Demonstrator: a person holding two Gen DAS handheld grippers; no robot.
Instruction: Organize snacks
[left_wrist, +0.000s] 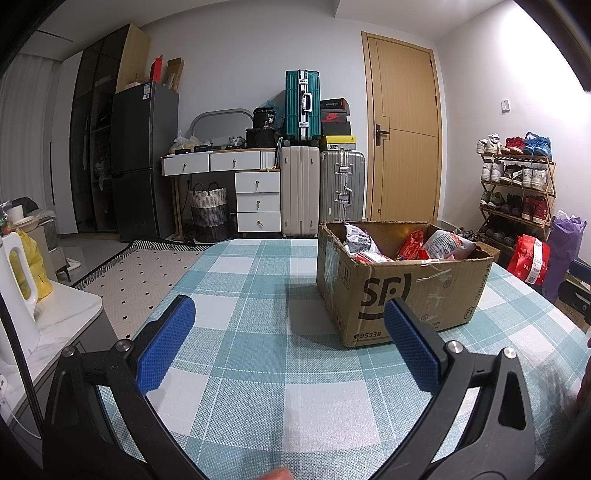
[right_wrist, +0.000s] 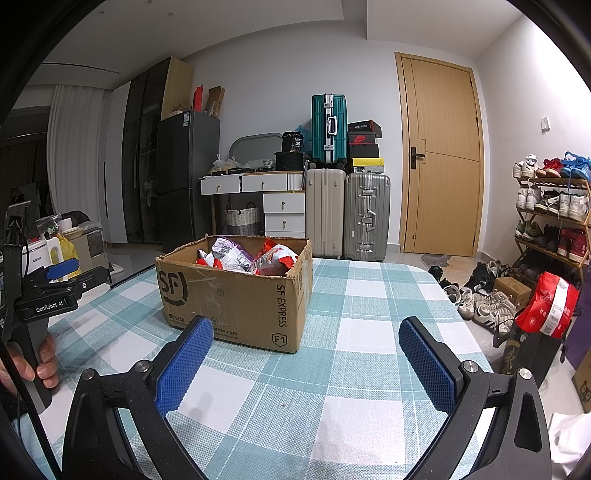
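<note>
Both claws gape empty above the teal-and-white checked tabletop (left_wrist: 258, 369), the brown cardboard box (right_wrist: 236, 295) of crinkly snack packets (right_wrist: 236, 258) lying ahead, right of the left claw (left_wrist: 288, 343), left of the right claw (right_wrist: 306, 362).

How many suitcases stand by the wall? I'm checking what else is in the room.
3: a beige suitcase beside the white drawers, a silver suitcase to its right near the door, and a teal suitcase stacked on top. Others may be hidden behind them.
</note>
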